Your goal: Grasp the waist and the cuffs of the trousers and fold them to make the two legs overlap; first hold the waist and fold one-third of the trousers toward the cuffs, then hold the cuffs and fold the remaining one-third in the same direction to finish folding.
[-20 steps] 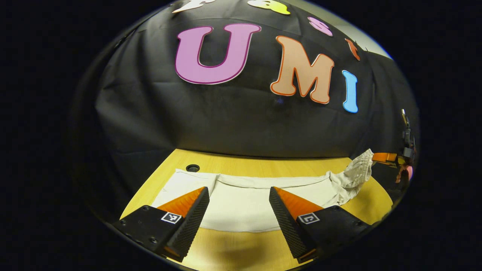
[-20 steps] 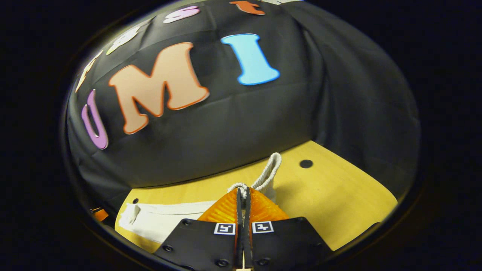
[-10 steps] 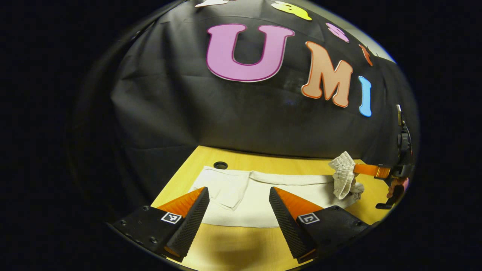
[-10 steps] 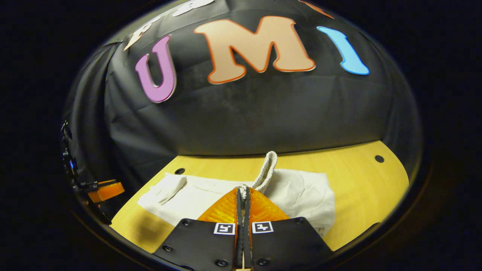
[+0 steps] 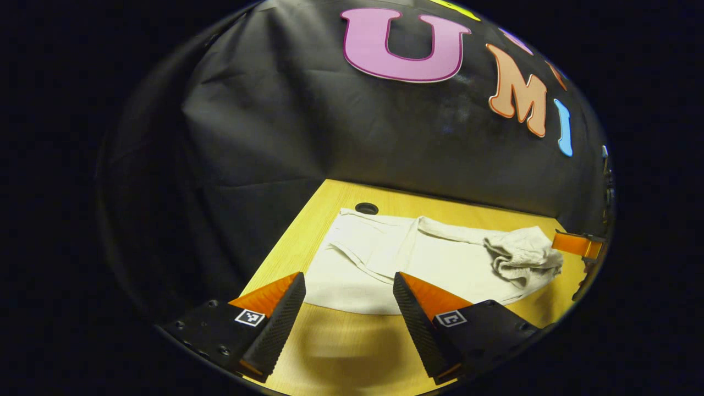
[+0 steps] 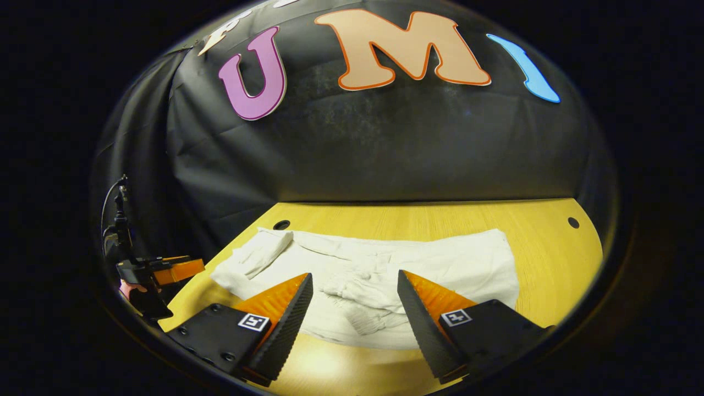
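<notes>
Your right tool now stands with its jaws spread wide and nothing between them; half a second ago it was clenched on the gathered elastic waist of the trousers, so the waist has just been let go. It lies in a rumpled bunch on top of the legs, straight ahead of that tool's fingers, and the left gripper view shows the same bunch resting on the cloth near your right tool. Your left tool is also released, jaws apart, hovering over the bare bench just short of the trousers' near edge; across the earlier frames it has stayed open and gripped nothing. The white trousers lie along the yellow bench, their cuff end close to the round hole in the benchtop. To my eye this means the first fold, waist toward cuffs, has been laid down, though the bunched waist looks untidy rather than flat. What remains is the cuff fold: judging from here, your left tool sits nearest the cuff end, and you would need to take hold there and carry that third over the waist bundle.
</notes>
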Available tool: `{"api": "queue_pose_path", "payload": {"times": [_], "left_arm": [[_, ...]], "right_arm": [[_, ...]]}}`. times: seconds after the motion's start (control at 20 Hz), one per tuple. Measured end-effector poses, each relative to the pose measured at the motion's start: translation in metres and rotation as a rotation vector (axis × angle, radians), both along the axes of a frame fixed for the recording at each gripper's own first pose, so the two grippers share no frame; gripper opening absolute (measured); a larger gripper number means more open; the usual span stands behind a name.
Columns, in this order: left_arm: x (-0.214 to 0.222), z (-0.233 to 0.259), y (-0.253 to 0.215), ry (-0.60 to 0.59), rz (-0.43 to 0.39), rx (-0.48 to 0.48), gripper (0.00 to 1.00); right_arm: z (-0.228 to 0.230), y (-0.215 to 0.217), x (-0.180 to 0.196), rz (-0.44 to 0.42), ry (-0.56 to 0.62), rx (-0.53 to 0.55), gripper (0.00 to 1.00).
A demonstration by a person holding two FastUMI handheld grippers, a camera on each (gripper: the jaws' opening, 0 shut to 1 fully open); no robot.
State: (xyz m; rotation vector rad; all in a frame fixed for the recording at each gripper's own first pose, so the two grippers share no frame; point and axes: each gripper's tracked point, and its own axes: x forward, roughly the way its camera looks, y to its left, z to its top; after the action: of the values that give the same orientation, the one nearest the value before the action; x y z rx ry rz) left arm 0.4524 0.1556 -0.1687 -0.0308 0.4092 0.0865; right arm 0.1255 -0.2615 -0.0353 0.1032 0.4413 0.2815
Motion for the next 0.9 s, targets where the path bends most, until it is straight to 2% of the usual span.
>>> {"api": "queue_pose_path", "payload": {"times": [0.3, 0.35, 0.4, 0.65, 0.75, 0.8, 0.85, 0.9], "left_arm": [[0.017, -0.036, 0.018, 0.106, -0.012, 0.049, 0.96], [0.02, -0.039, 0.02, 0.11, -0.013, 0.051, 0.96], [0.022, -0.044, 0.019, 0.117, -0.014, 0.049, 0.95], [0.025, -0.052, 0.017, 0.145, -0.028, 0.038, 0.94], [0.023, -0.057, 0.024, 0.17, -0.025, 0.071, 0.94], [0.025, -0.055, 0.022, 0.163, -0.035, 0.07, 0.88], [0.027, -0.055, 0.018, 0.158, -0.051, 0.066, 0.77], [0.025, -0.055, 0.016, 0.164, -0.055, 0.064, 0.72]], "right_arm": [[0.025, -0.019, -0.024, -0.055, -0.042, -0.014, 0.97], [0.029, -0.026, -0.025, -0.068, -0.045, -0.02, 0.92], [0.032, -0.031, -0.027, -0.081, -0.051, -0.026, 0.97], [0.048, -0.06, -0.037, -0.146, -0.085, -0.047, 0.97], [0.05, -0.065, -0.043, -0.16, -0.084, -0.034, 0.97], [0.049, -0.065, -0.047, -0.161, -0.08, -0.024, 0.97], [0.05, -0.065, -0.051, -0.159, -0.079, -0.021, 0.97], [0.049, -0.065, -0.054, -0.158, -0.081, -0.028, 0.97]]}}
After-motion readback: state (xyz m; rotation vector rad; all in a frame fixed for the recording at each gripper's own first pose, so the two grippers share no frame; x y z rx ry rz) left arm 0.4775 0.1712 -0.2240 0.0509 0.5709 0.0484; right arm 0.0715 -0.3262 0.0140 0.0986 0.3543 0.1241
